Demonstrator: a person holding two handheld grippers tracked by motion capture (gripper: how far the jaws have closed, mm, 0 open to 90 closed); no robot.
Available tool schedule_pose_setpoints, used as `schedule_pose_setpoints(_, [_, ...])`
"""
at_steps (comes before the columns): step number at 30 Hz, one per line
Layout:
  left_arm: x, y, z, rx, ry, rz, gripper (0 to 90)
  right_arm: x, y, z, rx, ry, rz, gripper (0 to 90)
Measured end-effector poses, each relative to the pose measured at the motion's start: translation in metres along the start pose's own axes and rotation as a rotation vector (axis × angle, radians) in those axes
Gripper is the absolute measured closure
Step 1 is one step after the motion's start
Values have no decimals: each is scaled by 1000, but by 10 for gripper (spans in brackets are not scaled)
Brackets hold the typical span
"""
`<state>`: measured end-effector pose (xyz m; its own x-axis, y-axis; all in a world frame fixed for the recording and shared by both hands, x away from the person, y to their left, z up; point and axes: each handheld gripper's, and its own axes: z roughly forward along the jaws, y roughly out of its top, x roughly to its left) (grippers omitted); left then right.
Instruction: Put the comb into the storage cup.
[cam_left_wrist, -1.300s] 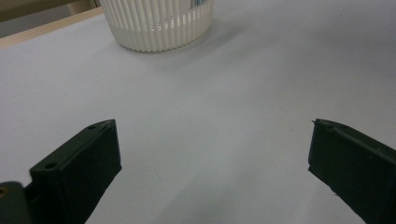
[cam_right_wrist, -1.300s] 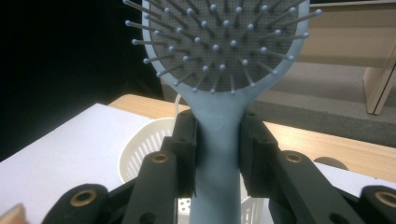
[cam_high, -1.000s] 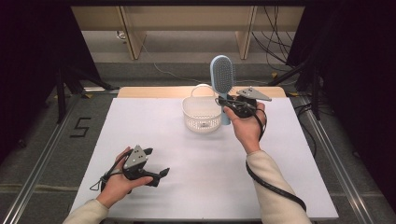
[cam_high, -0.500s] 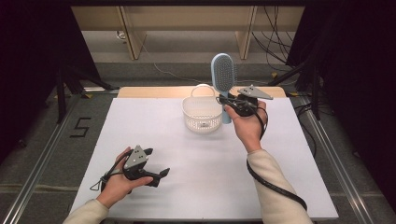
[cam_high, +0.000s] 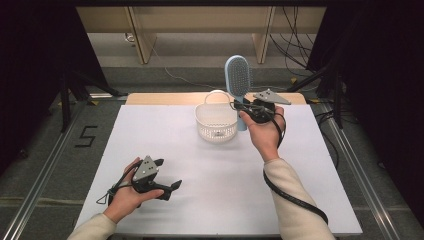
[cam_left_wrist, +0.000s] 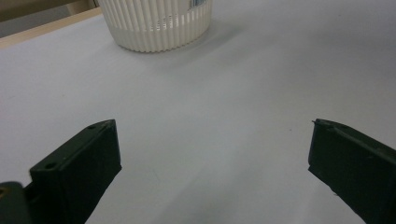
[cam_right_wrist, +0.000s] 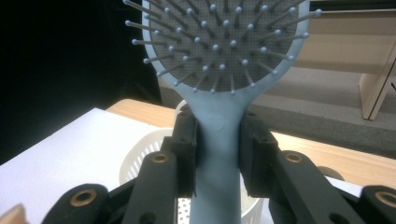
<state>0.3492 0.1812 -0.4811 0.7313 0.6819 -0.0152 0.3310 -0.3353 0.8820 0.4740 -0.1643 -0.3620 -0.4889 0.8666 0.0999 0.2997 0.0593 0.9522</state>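
- The pale blue plastic hairbrush with a grey bristle pad (cam_high: 238, 80) is in the air at the far side of the table, just beside the right edge of the small white slotted plastic basket with a thin handle (cam_high: 216, 122).
- The right gripper (cam_high: 243, 106) pinches the handle of this brush; in the right gripper view the two black jaws press on both sides of the blue handle (cam_right_wrist: 218, 154), just under the head.
- The long axis of the brush is nearly upright: the head points up, the end of the handle points down beside the basket, and the bristles (cam_right_wrist: 219, 42) face the person.
- I judge this grip low on the neck is chosen so that the handle end can go down first into the basket, which has an open top.
- The left gripper (cam_high: 167, 187) rests low over the white table sheet (cam_high: 210, 200), near the person and well apart from the basket; its jaws are spread wide and hold nothing.
- It probably waits there so it does not stand in the way.
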Motion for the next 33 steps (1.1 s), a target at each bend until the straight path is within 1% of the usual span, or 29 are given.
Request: schedule_pose_setpoints(33, [-1,0,0,-2,-1,-3,16,3,8,7,-1,0,-9,708])
